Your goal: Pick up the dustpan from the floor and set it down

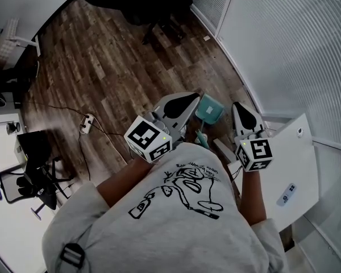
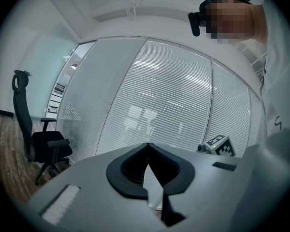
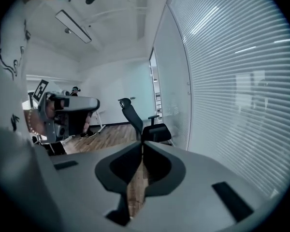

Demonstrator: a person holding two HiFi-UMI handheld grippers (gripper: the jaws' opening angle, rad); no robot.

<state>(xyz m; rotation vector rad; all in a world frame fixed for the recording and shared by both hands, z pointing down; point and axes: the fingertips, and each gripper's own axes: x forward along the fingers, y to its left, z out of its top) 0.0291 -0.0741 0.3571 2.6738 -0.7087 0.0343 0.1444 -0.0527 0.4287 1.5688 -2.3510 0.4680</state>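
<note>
A teal dustpan (image 1: 209,108) lies on the wooden floor close to the glass wall, seen only in the head view, between my two grippers and well below them. My left gripper (image 1: 193,96) is held up in front of the person's chest, jaws shut with nothing between them (image 2: 146,145). My right gripper (image 1: 239,104) hangs to the right of the dustpan, also shut and empty (image 3: 142,143). Neither gripper touches the dustpan. A small teal piece (image 1: 200,136) shows just below the pan; what it is cannot be told.
A white table (image 1: 298,164) stands at the right by the blind-covered glass wall (image 1: 284,44). Black office chairs (image 1: 153,1) stand at the far end of the floor. A power strip (image 1: 88,122) with cables lies at the left, near another black chair (image 1: 37,175).
</note>
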